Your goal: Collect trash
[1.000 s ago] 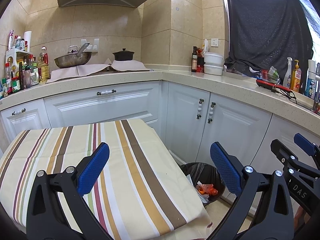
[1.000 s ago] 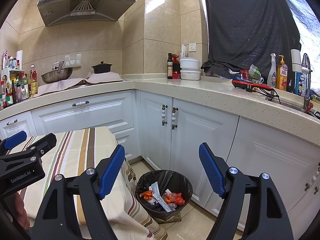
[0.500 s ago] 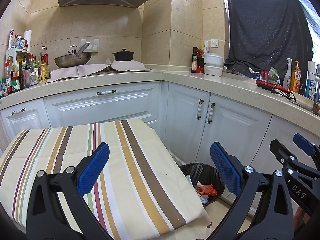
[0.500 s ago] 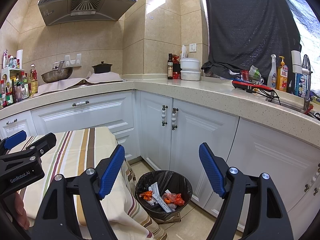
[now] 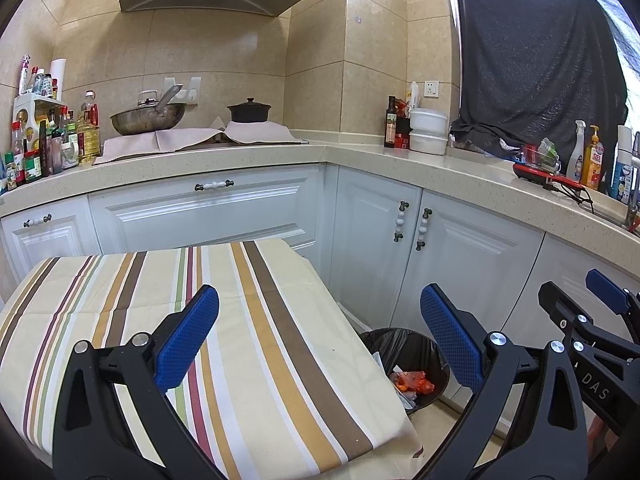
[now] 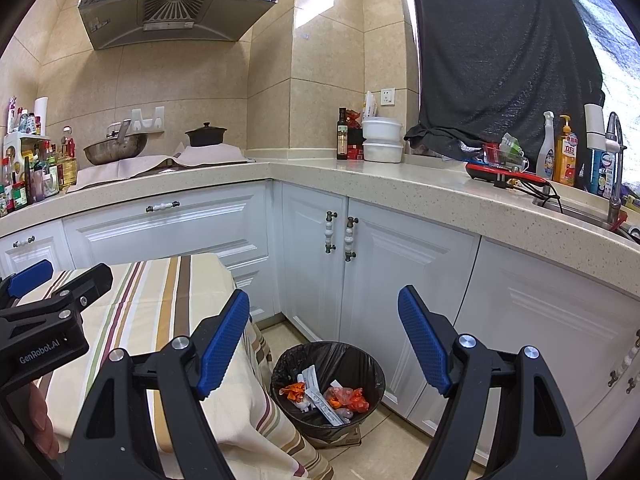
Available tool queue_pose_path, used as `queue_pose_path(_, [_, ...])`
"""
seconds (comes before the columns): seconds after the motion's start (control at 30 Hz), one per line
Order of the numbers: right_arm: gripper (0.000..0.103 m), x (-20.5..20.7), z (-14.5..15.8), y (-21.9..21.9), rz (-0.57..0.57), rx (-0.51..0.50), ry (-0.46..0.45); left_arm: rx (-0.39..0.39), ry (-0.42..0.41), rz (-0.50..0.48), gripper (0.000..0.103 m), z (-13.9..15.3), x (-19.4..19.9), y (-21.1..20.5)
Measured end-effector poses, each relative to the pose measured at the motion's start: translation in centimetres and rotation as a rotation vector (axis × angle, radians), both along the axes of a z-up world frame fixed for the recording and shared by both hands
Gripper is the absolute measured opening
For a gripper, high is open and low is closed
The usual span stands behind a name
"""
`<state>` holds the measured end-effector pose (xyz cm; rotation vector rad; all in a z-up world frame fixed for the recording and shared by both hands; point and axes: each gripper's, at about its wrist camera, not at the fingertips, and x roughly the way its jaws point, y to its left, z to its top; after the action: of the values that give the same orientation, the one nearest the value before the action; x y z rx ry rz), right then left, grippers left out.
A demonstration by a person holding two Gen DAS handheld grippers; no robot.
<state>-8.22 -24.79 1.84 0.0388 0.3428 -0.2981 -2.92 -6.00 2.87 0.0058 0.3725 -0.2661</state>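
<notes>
The left gripper (image 5: 320,340) and the right gripper (image 6: 324,340) are held side by side, tilted slightly downward, jaws spread wide with nothing between the blue pads (image 6: 224,344).

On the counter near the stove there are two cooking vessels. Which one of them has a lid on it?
The black pot, the one nearer the corner. It carries a lid with a knob, while the steel wok beside it stands uncovered with a utensil handle sticking out.

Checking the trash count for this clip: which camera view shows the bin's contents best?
The right wrist view: the bin sits unobstructed between the open fingers, wrappers visible. In the left wrist view the tablecloth and a finger hide part of it.
</notes>
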Motion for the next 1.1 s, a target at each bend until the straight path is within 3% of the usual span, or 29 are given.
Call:
queue_pose_path(0.63, [0.075, 0.0, 0.0, 0.2, 0.005, -0.006, -0.003, -0.013, -0.011, 0.017, 0.098, 0.4, -0.1, -0.2])
queue_pose_path(0.9, [0.075, 0.5, -0.4, 0.4, 0.016, -0.006, 0.010, -0.024, 0.082, 0.019, 0.098, -0.8, 1.4, -0.3])
queue_pose_path(1.1, [0.076, 1.5, -0.9, 0.6, 0.032, -0.003, 0.025, -0.002, 0.098, 0.053, 0.098, -1.3, 2.9, 0.7])
